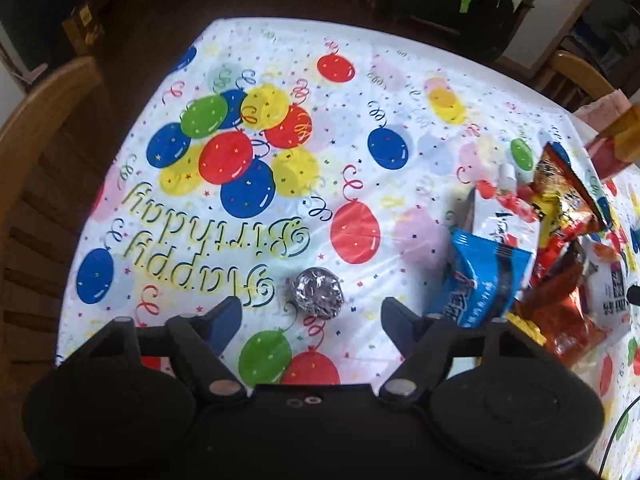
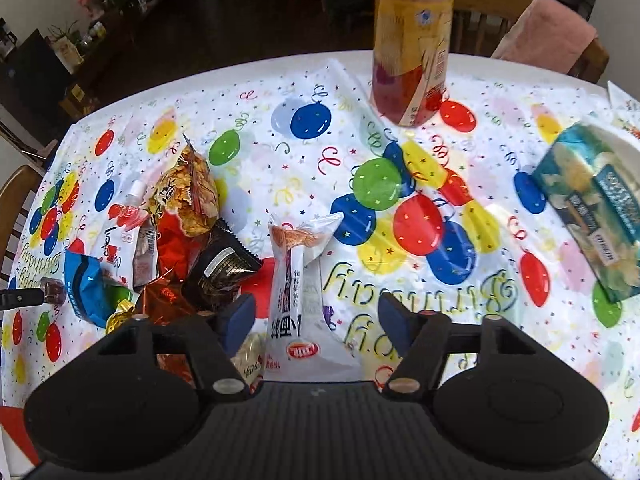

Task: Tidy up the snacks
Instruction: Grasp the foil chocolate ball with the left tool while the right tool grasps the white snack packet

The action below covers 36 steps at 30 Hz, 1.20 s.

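Snacks lie in a loose heap (image 2: 172, 240) on a round table covered with a balloon-print birthday tablecloth (image 1: 360, 92). In the left wrist view the left gripper (image 1: 312, 310) hangs low over the cloth with its fingers spread wide and nothing between the pads. A small foil-wrapped ball (image 1: 319, 291) sits on the cloth just ahead of the gap, nearer the middle than either finger, touching neither. To its right lies a blue packet (image 1: 480, 280), and past that the rest of the heap: a white pouch (image 1: 504, 220) with a cap, an orange chip bag (image 1: 560, 192) and a shiny red wrapper (image 1: 568, 312), overlapping one another.

In the right wrist view the right gripper (image 2: 316, 316) is also spread apart and empty. A long white packet (image 2: 296, 280) with red print lies on the cloth, running lengthwise into the gap between the fingers, closer to the left one; whether it touches that pad I cannot tell. Just left of it sits a dark brown packet (image 2: 224, 268), tilted against the heap. A tall drink bottle (image 2: 412, 40) with a yellow and red label stands upright at the far side of the table, well apart from the snacks. A teal tissue pack (image 2: 592, 204) lies near the right edge. Wooden chairs (image 1: 44, 112) stand around the table
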Available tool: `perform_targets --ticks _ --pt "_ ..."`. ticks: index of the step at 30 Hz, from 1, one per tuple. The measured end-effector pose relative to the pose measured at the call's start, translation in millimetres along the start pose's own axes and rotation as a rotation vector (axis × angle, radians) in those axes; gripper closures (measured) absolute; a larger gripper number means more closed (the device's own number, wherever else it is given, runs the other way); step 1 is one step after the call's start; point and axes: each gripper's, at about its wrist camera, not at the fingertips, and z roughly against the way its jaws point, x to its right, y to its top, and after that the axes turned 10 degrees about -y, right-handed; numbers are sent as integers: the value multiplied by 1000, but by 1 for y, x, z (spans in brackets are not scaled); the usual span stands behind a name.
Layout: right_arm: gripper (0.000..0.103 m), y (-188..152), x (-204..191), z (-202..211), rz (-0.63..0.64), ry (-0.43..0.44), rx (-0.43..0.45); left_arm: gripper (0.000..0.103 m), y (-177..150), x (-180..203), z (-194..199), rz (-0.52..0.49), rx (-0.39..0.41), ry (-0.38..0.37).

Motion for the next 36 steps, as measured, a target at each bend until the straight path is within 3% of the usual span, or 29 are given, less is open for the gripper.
perform_targets --ticks 10,16,26,36 --pt "66 4 -8 -24 -4 47 -40 55 4 -5 -17 54 -16 -55" --pt "83 1 -14 -30 4 47 -40 74 4 -4 -21 43 -20 -43" --pt "89 -2 -19 -20 16 30 -7 76 1 -7 -17 45 -8 -32" --pt "90 -13 -10 20 8 43 39 76 -7 -6 10 27 19 -39"
